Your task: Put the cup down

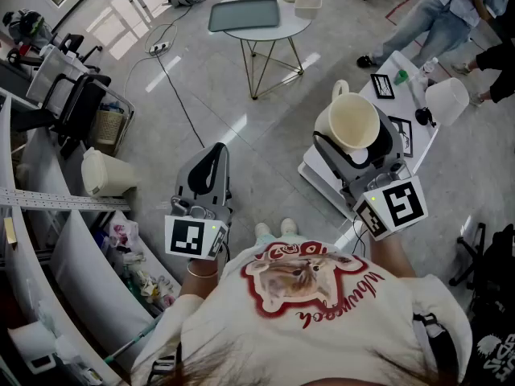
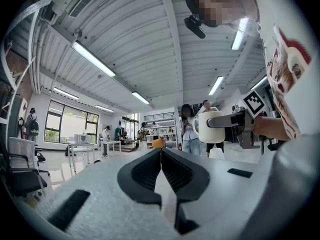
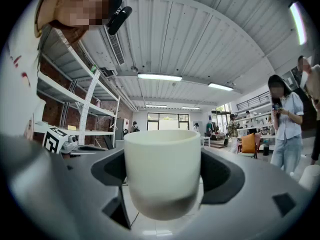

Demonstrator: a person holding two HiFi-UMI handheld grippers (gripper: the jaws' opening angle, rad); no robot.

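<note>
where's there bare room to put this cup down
The near-left edge of the white table, beside the cup, is bare. Its far end is crowded with a framed card and a white container. The round table is bare in front of its tray.

Left gripper (image 1: 216, 153) level, jaws together; right gripper (image 1: 355, 137) level, jaws clamping the cup (image 3: 162, 165).
</note>
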